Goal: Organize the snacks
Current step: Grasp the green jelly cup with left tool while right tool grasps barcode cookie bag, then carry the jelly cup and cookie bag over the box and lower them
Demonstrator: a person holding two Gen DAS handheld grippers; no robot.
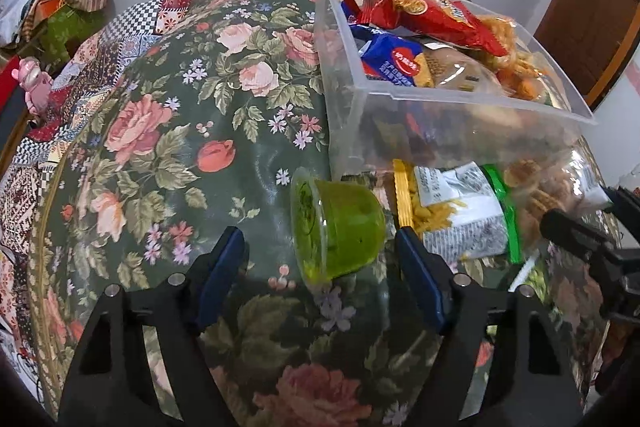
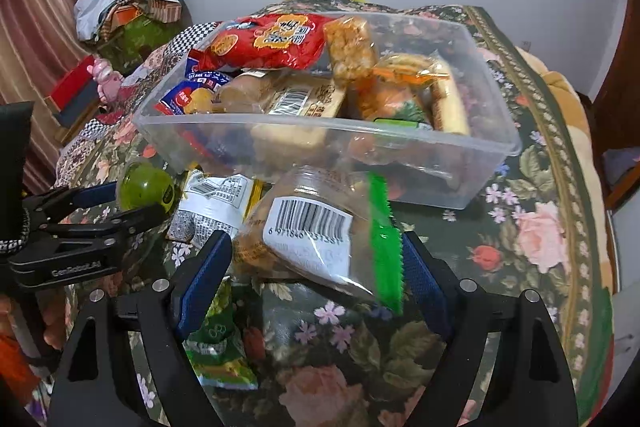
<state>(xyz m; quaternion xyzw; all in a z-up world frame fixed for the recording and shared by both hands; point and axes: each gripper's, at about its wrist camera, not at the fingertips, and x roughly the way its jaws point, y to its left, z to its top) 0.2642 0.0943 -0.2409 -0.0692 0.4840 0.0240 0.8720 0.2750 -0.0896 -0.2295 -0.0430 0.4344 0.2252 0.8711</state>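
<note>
Floral desk [image 1: 168, 155]: beside the bin [image 1: 460, 99], wide left claw [image 1: 320, 247] straddles a tipped cup [image 1: 336, 227]; wide right claw [image 2: 316, 255] straddles a bag [image 2: 316, 227]. Either may slip.

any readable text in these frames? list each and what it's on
"GenRobot.AI": side of the left gripper, seen from the right wrist.
"6 97184...": under the barcode on the clear snack bag; remaining digits blurred.
Red packet and blue packet in the plastic bin: Chinese print, too blurred.
</note>
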